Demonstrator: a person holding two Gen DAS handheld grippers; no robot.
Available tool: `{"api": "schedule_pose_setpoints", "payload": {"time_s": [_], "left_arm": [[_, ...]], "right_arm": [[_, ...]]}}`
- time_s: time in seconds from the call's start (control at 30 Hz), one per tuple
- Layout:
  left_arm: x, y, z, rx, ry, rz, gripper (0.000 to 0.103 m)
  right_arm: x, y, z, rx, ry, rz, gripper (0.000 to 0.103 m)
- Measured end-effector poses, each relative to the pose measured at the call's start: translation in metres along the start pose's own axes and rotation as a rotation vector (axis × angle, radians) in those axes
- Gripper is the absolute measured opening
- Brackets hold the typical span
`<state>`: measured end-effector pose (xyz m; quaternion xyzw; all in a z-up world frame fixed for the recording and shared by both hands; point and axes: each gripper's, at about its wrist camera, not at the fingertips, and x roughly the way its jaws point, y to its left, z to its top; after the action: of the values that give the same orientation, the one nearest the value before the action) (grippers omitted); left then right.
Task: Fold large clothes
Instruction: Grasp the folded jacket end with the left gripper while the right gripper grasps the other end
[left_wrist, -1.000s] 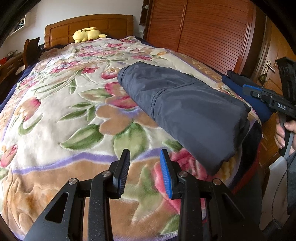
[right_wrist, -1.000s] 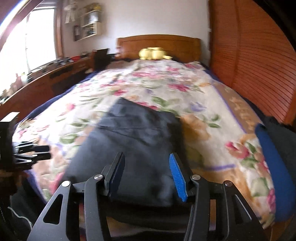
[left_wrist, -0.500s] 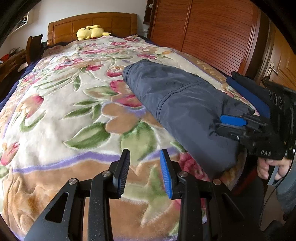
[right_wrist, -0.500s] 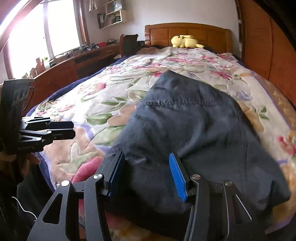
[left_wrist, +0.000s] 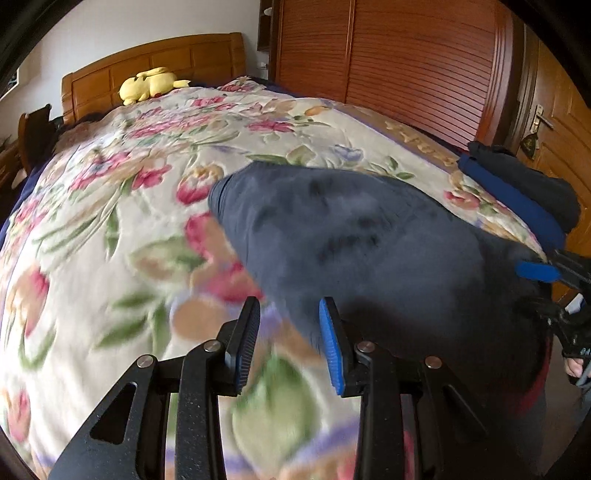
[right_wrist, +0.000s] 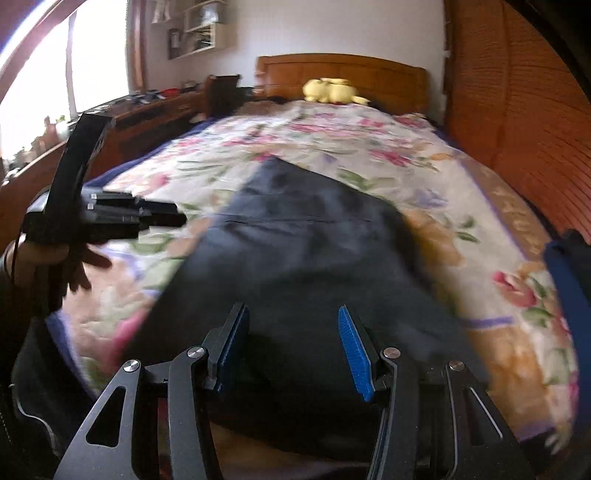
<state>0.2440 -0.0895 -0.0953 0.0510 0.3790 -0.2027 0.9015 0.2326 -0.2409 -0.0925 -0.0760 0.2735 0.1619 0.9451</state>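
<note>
Dark garment (right_wrist: 303, 266) on floral blanket (left_wrist: 110, 206); both grippers' jaws apart.

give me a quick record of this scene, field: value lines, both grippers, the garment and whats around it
setting: bed with floral blanket
garment: dark navy garment, folded, lying near the foot of the bed
left gripper: open, empty, at the garment's near left edge
right gripper: open, empty, over the garment's near end
other clothes: dark pile with blue band at the bed's right edge
at headboard: yellow plush toy
image quality: motion blur in both views
</note>
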Motion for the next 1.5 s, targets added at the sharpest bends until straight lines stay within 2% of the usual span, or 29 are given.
{"api": "schedule_pose_setpoints", "payload": {"time_s": [0.07, 0.23, 0.27, 0.3, 0.37, 0.43, 0.5, 0.63, 0.73, 0.93, 1.17, 1.3, 1.37, 1.5], "left_arm": [[0.018, 0.003, 0.014, -0.004, 0.013, 0.006, 0.034], [0.061, 0.014, 0.039, -0.007, 0.052, 0.056, 0.034], [0.071, 0.019, 0.043, -0.015, 0.064, 0.068, 0.037], [0.078, 0.023, 0.046, -0.024, 0.071, 0.067, 0.042], [0.089, 0.028, 0.05, -0.037, 0.084, 0.082, 0.064], [0.096, 0.032, 0.053, -0.044, 0.083, 0.108, 0.08], [0.104, 0.037, 0.057, -0.057, 0.088, 0.099, 0.084], [0.122, 0.047, 0.064, -0.053, 0.106, 0.11, 0.103], [0.133, 0.056, 0.068, -0.085, 0.131, 0.052, 0.103], [0.129, 0.065, 0.07, -0.132, 0.148, 0.002, 0.103], [0.103, 0.086, 0.078, -0.191, 0.086, -0.026, 0.103], [0.103, 0.095, 0.086, -0.211, 0.066, -0.038, 0.103], [0.108, 0.097, 0.089, -0.21, 0.069, -0.041, 0.096], [0.122, 0.099, 0.09, -0.218, 0.098, -0.07, 0.088]], "right_arm": [[0.008, -0.014, -0.006, 0.025, 0.025, -0.017, 0.052], [0.019, -0.022, -0.014, 0.052, 0.019, 0.025, 0.052], [0.02, -0.022, -0.014, 0.051, 0.016, 0.029, 0.052], [0.022, -0.022, -0.015, 0.053, 0.011, 0.035, 0.052], [0.02, -0.028, -0.02, 0.066, 0.003, 0.051, 0.052], [0.021, -0.031, -0.021, 0.076, -0.003, 0.065, 0.052], [0.021, -0.033, -0.024, 0.082, -0.009, 0.075, 0.052], [0.019, -0.034, -0.026, 0.087, -0.014, 0.081, 0.053], [0.014, -0.031, -0.026, 0.091, -0.014, 0.065, 0.053], [-0.012, -0.036, -0.032, 0.107, -0.019, 0.007, 0.053], [-0.046, -0.046, -0.047, 0.126, -0.003, -0.085, 0.053], [-0.051, -0.046, -0.057, 0.144, 0.031, -0.106, 0.053], [-0.049, -0.044, -0.062, 0.151, 0.05, -0.108, 0.053], [-0.045, -0.045, -0.061, 0.175, 0.061, -0.082, 0.053]]}}
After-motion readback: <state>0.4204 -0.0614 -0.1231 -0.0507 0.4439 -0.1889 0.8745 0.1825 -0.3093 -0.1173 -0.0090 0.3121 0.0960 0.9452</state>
